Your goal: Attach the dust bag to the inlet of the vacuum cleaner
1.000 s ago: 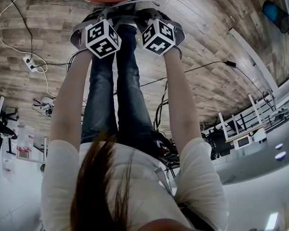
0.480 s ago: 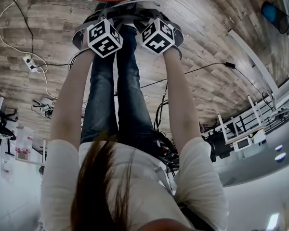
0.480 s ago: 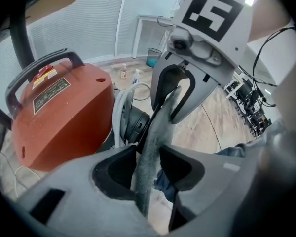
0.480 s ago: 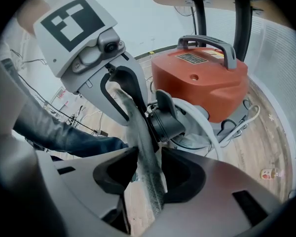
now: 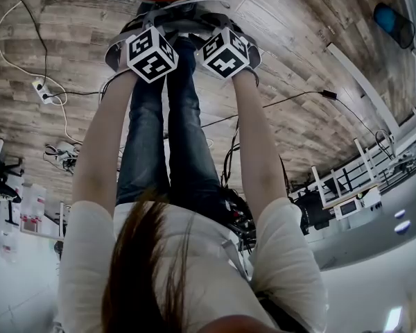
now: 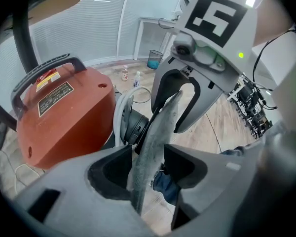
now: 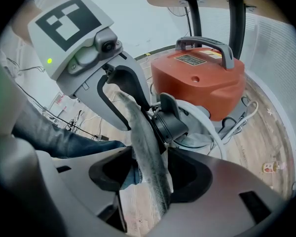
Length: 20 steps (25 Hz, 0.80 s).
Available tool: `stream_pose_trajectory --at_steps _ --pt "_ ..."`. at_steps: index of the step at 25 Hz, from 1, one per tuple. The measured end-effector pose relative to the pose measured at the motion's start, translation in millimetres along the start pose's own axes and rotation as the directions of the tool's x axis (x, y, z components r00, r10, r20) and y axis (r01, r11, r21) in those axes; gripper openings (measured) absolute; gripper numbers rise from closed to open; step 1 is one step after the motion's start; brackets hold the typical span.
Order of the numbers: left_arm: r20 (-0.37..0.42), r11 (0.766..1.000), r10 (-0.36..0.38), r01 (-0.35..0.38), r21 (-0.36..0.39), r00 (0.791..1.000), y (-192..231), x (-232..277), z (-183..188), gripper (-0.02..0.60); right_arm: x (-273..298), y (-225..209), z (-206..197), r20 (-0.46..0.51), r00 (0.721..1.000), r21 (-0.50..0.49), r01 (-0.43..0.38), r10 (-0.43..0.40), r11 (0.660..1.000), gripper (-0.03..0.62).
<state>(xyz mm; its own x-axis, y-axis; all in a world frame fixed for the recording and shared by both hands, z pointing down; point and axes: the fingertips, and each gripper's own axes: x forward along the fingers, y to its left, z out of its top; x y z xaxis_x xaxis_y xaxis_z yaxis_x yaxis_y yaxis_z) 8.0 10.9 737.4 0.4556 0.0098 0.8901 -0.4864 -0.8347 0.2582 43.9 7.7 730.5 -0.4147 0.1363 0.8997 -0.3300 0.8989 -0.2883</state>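
The dust bag stood edge-on against the black inlet of the red vacuum cleaner, which sat on the wooden floor in front of my feet. My left gripper had just been opening: its jaws stood apart, with the bag's edge between them and not pressed. My right gripper had likewise just been opening, released, with the bag between its jaws. Judgement: the bag appeared seated on the inlet, and the release was in hand. The next move called for drawing both grippers straight back without dragging the bag off the inlet.
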Motion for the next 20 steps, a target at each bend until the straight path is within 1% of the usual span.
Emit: stream_pose_trajectory --at_steps 8,12,16,20 --pt "0.044 0.999 0.043 -0.042 -0.027 0.998 2.3 -13.7 9.1 0.215 -10.0 5.4 1.6 0.019 1.000 0.031 0.021 -0.022 0.999 0.236" --pt "0.057 0.998 0.059 -0.058 -0.021 0.997 2.6 -20.5 12.6 0.215 -13.5 8.6 1.8 0.025 0.999 0.038 0.035 -0.036 0.999 0.239" --pt "0.064 0.998 0.069 -0.068 -0.019 0.996 3.3 -26.3 14.9 0.215 -19.2 7.4 4.4 0.041 0.998 0.062 0.053 -0.055 0.997 0.238" --pt "0.069 0.997 0.071 -0.069 -0.039 0.995 -1.3 -31.7 11.8 0.215 -24.6 11.4 3.9 0.052 0.996 0.085 0.064 -0.068 0.994 0.235"
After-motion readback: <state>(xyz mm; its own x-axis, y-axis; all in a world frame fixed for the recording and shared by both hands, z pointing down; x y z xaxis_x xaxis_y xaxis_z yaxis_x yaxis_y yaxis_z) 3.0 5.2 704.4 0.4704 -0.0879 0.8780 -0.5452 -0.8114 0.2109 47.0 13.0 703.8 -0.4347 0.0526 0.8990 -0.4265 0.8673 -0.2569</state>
